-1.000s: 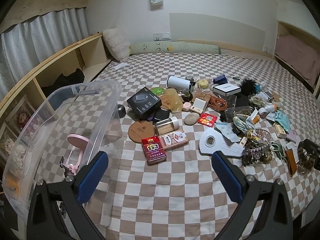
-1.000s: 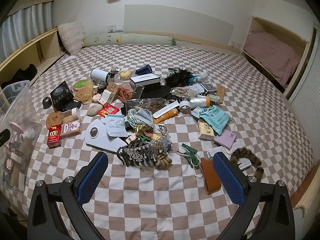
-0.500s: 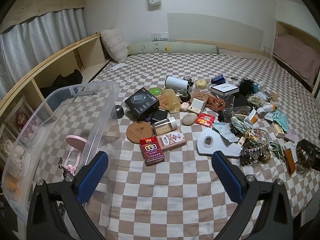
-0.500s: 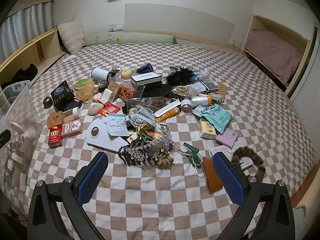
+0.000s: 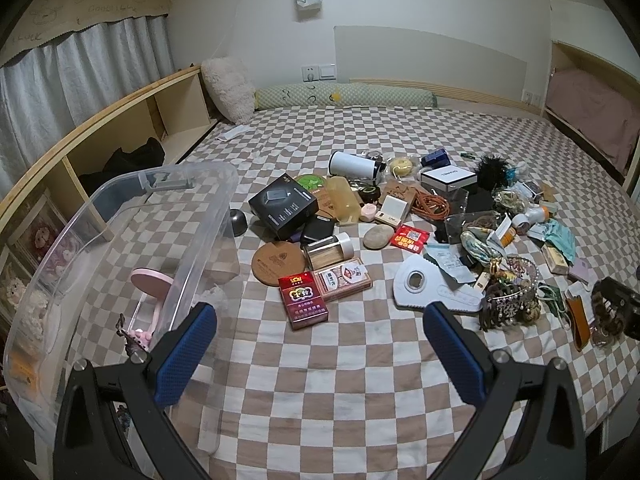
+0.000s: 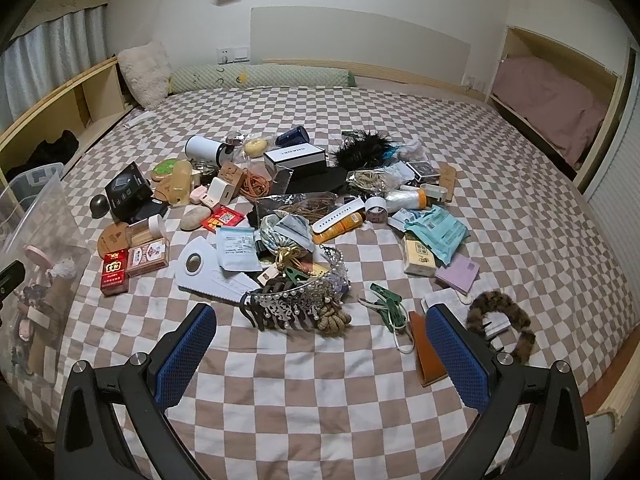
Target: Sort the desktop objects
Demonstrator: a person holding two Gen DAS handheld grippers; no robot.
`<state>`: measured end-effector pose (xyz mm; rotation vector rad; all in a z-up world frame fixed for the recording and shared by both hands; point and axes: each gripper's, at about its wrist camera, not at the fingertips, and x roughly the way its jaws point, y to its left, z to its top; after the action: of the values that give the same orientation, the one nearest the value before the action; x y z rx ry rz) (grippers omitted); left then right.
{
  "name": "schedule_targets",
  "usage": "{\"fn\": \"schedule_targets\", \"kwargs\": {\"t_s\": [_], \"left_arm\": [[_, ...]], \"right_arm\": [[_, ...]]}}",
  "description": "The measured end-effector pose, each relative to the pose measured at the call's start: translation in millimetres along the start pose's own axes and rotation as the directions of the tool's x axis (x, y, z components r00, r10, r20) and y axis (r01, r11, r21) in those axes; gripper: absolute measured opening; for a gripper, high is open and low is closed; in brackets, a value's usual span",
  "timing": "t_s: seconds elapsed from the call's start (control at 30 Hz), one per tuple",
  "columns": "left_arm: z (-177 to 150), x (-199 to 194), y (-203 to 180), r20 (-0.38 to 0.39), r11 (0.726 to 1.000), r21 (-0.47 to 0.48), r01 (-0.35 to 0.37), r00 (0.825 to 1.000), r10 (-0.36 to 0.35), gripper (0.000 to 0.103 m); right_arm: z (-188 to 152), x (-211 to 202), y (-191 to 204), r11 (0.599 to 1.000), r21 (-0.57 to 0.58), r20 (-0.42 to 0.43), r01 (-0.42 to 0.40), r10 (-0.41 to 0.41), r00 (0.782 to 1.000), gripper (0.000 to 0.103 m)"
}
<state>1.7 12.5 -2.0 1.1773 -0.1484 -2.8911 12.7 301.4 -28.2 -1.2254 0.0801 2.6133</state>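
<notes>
A pile of small objects covers the checkered bedspread: a red cigarette pack, a card box, a cork coaster, a black box, a white cup. In the right wrist view lie a beaded hair clip, green clips, a brown wallet and a furry hair band. My left gripper is open and empty, next to a clear plastic bin on its left. My right gripper is open and empty, just short of the hair clip.
The bin holds a pink mirror and small trinkets. A wooden shelf runs along the left bed edge, with pillows at the head. The bed's right edge drops off near the furry band.
Both grippers have shifted only slightly; the views are almost unchanged. Both stay open and empty.
</notes>
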Motion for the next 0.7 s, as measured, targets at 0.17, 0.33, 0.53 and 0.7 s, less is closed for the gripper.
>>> {"fn": "schedule_targets", "kwargs": {"t_s": [0.17,0.33,0.53,0.7], "left_arm": [[-2,0,-5,-0.008,1.0,0.026,0.003,1.0,-0.002,0.103],[-5,1,-14,-0.017,0.997,0.072,0.015,1.0,-0.013,0.103],[-13,7,-28,-0.045,0.985,0.167,0.043,0.998,-0.037,0.103],[-18,15,-39,-0.091,0.972,0.222,0.081,0.994,-0.063,0.103]], "right_arm": [[2,3,-5,0.999,0.016,-0.015,-0.028,0.028,0.999,0.103],[1,13,-7,0.999,-0.026,-0.029,-0.02,0.02,0.999,0.103],[-14,44,-9,0.995,-0.057,-0.155,-0.08,0.07,0.985,0.103],[-32,75,-4,0.987,-0.096,-0.26,-0.128,0.099,0.961,0.103]]}}
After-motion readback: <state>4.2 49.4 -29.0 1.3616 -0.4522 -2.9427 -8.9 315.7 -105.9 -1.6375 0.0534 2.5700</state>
